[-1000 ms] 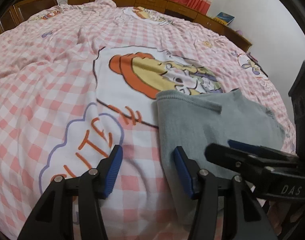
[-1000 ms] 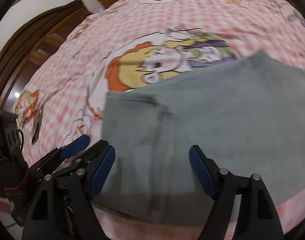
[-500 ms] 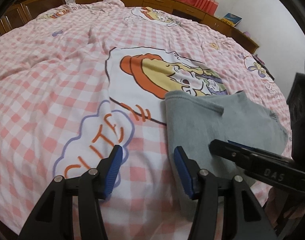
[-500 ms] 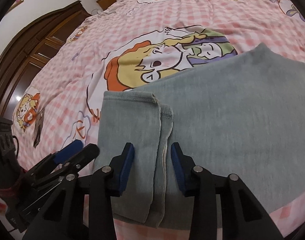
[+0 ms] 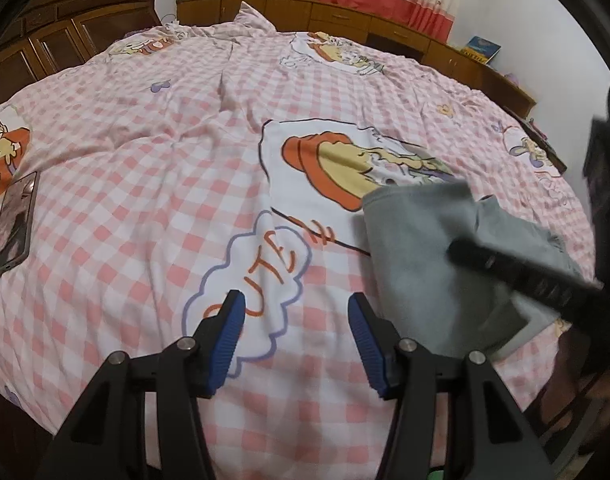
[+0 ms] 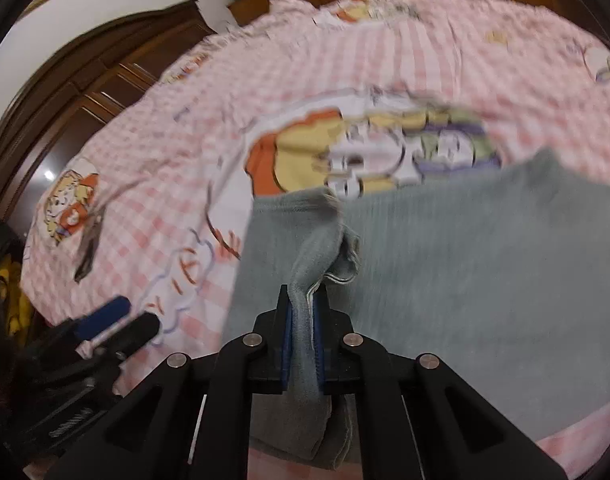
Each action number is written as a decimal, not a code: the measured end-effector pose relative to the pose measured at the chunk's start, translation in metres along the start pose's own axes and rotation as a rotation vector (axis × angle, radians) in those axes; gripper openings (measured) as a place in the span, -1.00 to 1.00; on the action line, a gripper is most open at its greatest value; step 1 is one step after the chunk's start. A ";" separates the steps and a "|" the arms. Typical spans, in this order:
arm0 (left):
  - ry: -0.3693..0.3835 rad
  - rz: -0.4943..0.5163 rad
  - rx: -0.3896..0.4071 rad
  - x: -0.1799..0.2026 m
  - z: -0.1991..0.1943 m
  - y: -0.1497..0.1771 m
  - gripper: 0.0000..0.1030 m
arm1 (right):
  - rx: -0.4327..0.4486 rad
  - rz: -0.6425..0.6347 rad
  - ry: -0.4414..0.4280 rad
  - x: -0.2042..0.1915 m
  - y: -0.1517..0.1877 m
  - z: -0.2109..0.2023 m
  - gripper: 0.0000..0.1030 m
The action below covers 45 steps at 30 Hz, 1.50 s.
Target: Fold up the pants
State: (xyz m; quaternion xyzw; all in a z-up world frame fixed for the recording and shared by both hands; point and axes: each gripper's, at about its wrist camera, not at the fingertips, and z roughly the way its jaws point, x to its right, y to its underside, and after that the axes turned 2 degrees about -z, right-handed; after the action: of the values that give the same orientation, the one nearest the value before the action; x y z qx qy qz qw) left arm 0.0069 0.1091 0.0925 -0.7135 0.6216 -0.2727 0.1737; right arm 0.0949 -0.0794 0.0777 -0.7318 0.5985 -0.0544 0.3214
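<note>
two grippers are at work over a bed (image 5: 125, 208) with a pink checked cover, and only one has cloth in it. the right gripper (image 6: 303, 320) is closing on the pants (image 6: 465, 280), with a pinched ridge of grey fabric standing up between its blue pads; the grip sits at the near edge of the garment, where a hem or seam line shows, probably so a whole layer can be lifted and carried over for a fold. the pants lie flat on the cover at about 3 o'clock in the left wrist view, partly over the cartoon print (image 5: 345, 168), already looking folded into a compact block, though the right wrist view is blurred and the layers are hard to count.

the left gripper (image 5: 295, 338) hangs over bare cover with its jaws about half apart and nothing between them, just at 9 o'clock of the pants' left edge. it seems held clear so the other tool can work, yet near enough to pin or take the free edge.

a phone (image 5: 13, 224) lies at 9 o'clock, well apart from the pants.
</note>
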 end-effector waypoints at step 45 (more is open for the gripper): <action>0.296 0.127 -0.191 0.176 0.068 -0.026 0.09 | 0.231 0.271 0.473 0.267 -0.018 -0.187 -0.84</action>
State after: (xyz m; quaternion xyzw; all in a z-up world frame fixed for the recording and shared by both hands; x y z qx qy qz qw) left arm 0.0828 -0.0658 0.0844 -0.6381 0.7072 -0.3029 0.0289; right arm 0.0971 -0.3968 0.1529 -0.5708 0.7389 -0.2479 0.2583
